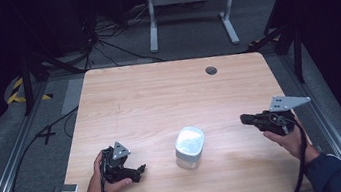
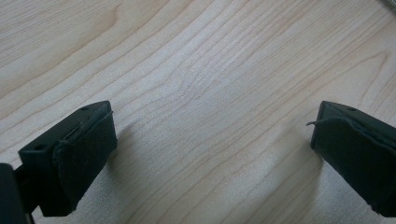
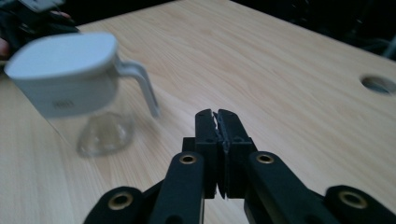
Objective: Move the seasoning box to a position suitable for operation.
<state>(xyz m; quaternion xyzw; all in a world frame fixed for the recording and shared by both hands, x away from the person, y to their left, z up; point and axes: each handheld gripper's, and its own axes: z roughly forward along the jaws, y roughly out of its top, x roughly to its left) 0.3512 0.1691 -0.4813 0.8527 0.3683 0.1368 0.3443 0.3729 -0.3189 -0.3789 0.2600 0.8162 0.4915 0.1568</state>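
The left tool (image 1: 141,170) lies low on the near left part of the worktop (image 1: 158,92), gripped by the person's left hand (image 1: 100,179); in the left gripper view its two black jaws stand wide apart over bare pale wood, with nothing between them. The right tool (image 1: 245,118) is held up in the right hand (image 1: 290,137) at the near right edge, its jaws pressed together and empty, pointing toward the middle of the worktop. Between the two tools, well apart from both, stands a small jug (image 1: 189,147): a clear body, upright, topped by a rounded white lid, with a pale handle (image 3: 142,88) curving down its side in the right gripper view. A round hole (image 1: 211,70) sits in the far part of the worktop.
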